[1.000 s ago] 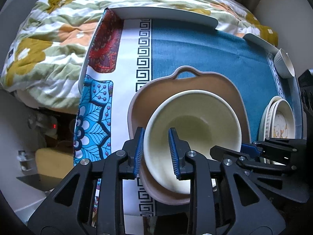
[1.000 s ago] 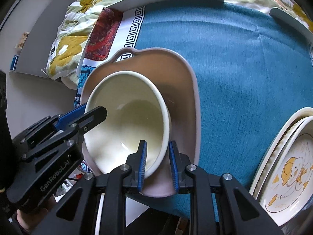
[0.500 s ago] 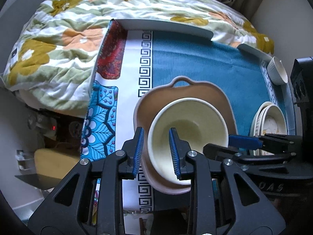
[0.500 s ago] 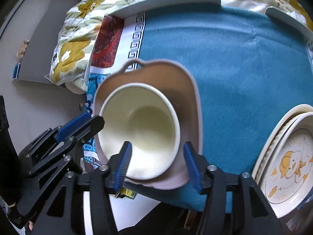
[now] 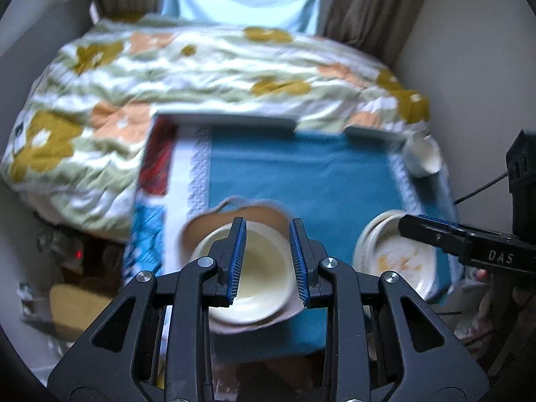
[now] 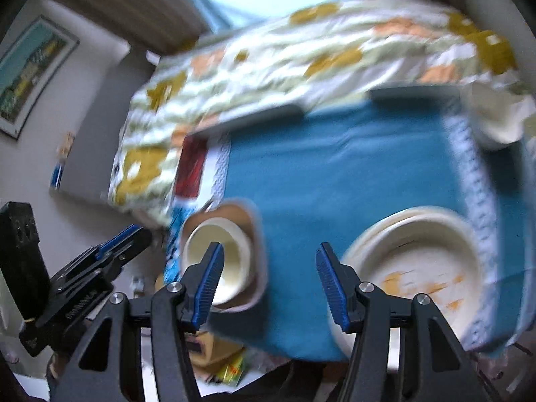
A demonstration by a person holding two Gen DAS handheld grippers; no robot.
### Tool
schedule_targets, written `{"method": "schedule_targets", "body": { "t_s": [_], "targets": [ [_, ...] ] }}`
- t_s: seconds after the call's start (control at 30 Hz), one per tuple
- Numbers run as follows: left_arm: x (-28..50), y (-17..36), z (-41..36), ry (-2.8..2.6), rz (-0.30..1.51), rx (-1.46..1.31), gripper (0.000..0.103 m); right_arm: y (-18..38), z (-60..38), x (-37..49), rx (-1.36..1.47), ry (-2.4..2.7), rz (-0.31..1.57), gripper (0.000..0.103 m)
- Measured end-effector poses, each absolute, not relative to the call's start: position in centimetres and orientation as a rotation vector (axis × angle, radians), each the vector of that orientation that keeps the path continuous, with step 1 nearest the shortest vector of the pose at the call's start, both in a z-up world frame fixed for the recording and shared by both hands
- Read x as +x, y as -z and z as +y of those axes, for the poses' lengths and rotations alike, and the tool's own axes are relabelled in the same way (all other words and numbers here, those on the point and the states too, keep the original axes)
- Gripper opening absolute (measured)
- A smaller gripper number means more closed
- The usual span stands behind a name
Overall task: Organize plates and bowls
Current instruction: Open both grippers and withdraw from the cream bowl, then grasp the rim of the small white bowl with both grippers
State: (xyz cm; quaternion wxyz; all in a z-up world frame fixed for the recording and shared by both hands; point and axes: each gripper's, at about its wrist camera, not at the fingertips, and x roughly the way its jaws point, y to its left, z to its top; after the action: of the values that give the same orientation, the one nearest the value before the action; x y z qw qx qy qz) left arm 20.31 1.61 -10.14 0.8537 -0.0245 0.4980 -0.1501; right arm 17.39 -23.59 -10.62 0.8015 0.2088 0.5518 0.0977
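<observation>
The cream bowl (image 5: 258, 274) sits mouth up and empty inside the tan handled dish (image 5: 207, 231), whose loop handle points toward the bed (image 5: 201, 63). Both rest on the blue cloth (image 5: 301, 174) covering the bench. To the right of the tan handled dish, a stack of plates (image 6: 415, 258) lies flat, the top one carrying an orange print. A small white bowl (image 5: 423, 155) lies tipped on its side at the cloth's far right corner. My left hand-held gripper (image 5: 268, 261) hangs above the cream bowl, jaws narrowly apart, holding nothing. My right hand-held gripper (image 6: 268, 284) is spread wider, empty, between dish and plates.
</observation>
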Motion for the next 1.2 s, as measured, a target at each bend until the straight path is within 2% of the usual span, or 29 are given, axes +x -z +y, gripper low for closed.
{"method": "schedule_targets", "body": {
  "t_s": [0.03, 0.07, 0.1, 0.13, 0.17, 0.33, 0.53, 0.6, 0.63, 0.7, 0.73, 0.77, 0.83, 0.9, 1.0, 1.07, 1.2],
  "targets": [
    [20.4, 9.6, 0.5, 0.332, 1.031, -0.052, 0.035, 10.0, -25.4, 17.0, 0.452, -0.183, 1.15, 0.053],
    [20.7, 9.0, -1.2, 0.357, 1.012, -0.049, 0.057, 9.5, -27.3, 16.6, 0.453, -0.158, 1.118, 0.055],
    [20.9, 8.6, -2.7, 0.373, 0.996, -0.042, 0.07, 9.0, -28.7, 16.3, 0.451, -0.137, 1.094, 0.06],
    [21.2, 8.0, -4.6, 0.386, 0.967, -0.029, 0.088, 8.8, -30.2, 16.1, 0.445, -0.114, 1.071, 0.076],
    [21.4, 7.6, -6.1, 0.393, 0.947, -0.022, 0.092, 8.5, -31.9, 15.9, 0.435, -0.093, 1.041, 0.089],
    [24.4, 7.6, -14.1, 0.492, 0.95, -0.036, 0.094, 8.3, -39.7, 15.3, 0.42, 0.006, 0.985, 0.09],
    [30.1, 11.5, -24.3, 0.627, 1.042, -0.054, 0.094, 10.3, -46.7, 15.7, 0.557, 0.053, 0.962, 0.09],
    [32.0, 13.5, -28.0, 0.65, 1.059, -0.024, 0.093, 12.1, -48.2, 17.0, 0.592, 0.055, 1.003, 0.089],
    [32.6, 14.4, -29.2, 0.659, 1.071, -0.012, 0.09, 13.0, -48.7, 17.7, 0.595, 0.062, 1.022, 0.085],
    [34.3, 16.9, -32.3, 0.676, 1.12, 0.022, 0.079, 15.3, -49.9, 19.3, 0.631, 0.06, 1.058, 0.071],
    [34.9, 17.9, -33.4, 0.679, 1.143, 0.032, 0.069, 16.7, -50.4, 20.1, 0.665, 0.051, 1.075, 0.059],
    [35.7, 19.2, -34.6, 0.683, 1.176, 0.04, 0.061, 17.6, -50.9, 20.6, 0.683, 0.053, 1.086, 0.056],
    [36.9, 21.4, -36.3, 0.685, 1.229, 0.051, 0.053, 19.6, -52.0, 22.0, 0.706, 0.067, 1.113, 0.056],
    [37.3, 22.8, -37.1, 0.678, 1.255, 0.063, 0.049, 20.8, -52.5, 22.8, 0.711, 0.083, 1.135, 0.053],
    [37.8, 24.3, -38.2, 0.675, 1.275, 0.08, 0.041, 22.0, -53.2, 23.2, 0.721, 0.1, 1.145, 0.045],
    [38.1, 25.1, -38.7, 0.673, 1.29, 0.088, 0.027, 22.4, -53.5, 23.5, 0.721, 0.097, 1.143, 0.035],
    [38.3, 26.1, -39.3, 0.669, 1.306, 0.099, 0.018, 22.6, -53.7, 23.8, 0.704, 0.102, 1.142, 0.029]
  ]
}}
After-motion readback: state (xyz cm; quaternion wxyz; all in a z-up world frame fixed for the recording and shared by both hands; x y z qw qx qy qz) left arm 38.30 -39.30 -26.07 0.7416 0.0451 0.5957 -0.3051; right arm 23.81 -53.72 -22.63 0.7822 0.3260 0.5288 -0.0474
